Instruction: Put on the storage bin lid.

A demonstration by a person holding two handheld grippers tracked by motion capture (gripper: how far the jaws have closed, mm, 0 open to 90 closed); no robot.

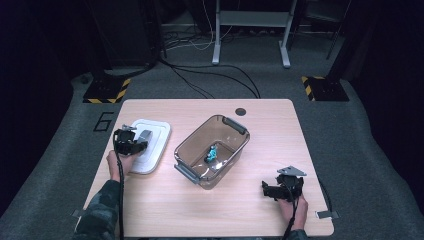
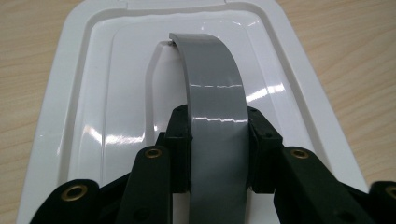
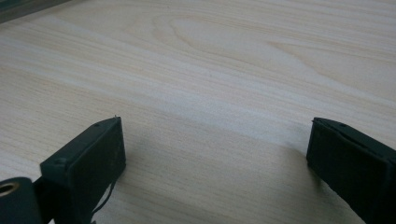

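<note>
Left gripper (image 2: 219, 154) clamps the white lid's (image 2: 88, 116) grey handle (image 2: 215, 93); right gripper (image 3: 215, 163) gapes wide.

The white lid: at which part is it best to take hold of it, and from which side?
Grip the white lid by its raised grey handle, coming from above with one pad on each side edge. The handle arches clear of the flat top, and the left tongs already clamp it this way.

Table (image 1: 210, 210) lit from above, surroundings dark; glare streaks on the white lid (image 2: 93, 116); near jaws slightly soft.
</note>
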